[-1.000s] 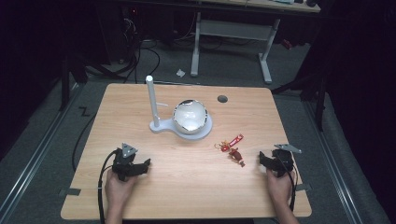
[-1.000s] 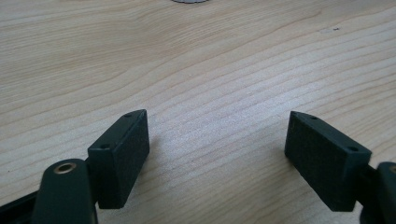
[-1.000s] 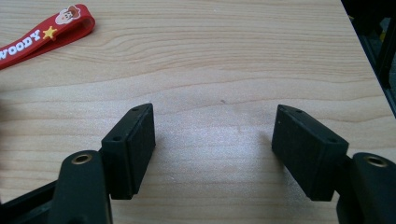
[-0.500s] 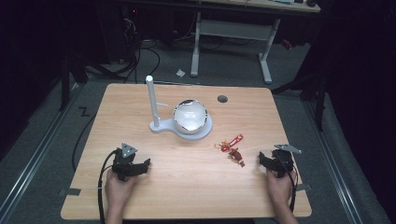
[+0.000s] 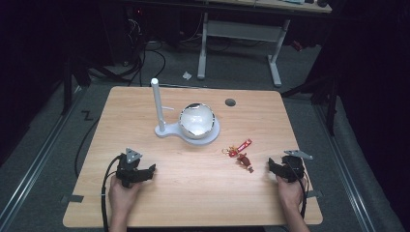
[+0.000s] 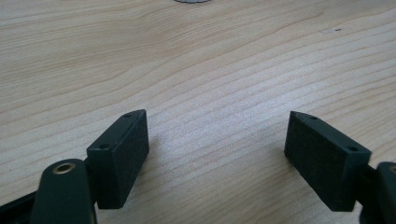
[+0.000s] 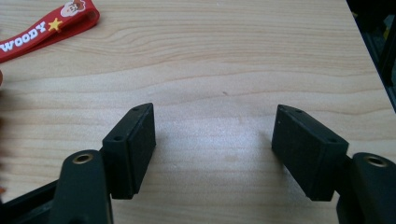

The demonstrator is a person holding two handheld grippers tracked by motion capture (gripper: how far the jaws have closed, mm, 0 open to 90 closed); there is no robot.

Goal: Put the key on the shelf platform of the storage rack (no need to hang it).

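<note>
Both my hand-held grippers released — left hand-held gripper (image 5: 151,170), right hand-held gripper (image 5: 271,166) — at bench's near edge. Red keychain (image 5: 240,151) just beside right. Risk: flat strap slips from jaws, charm snags.

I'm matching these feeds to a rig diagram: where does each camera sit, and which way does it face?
High view: above the person's side, facing forward and down on the light wooden table; forearms, left gripper, right gripper.
Left gripper view: on that gripper, along open jaws, low over bare wood.
Right gripper view: likewise, toward the red keychain strap.
Shared: strap in high and right views.
</note>
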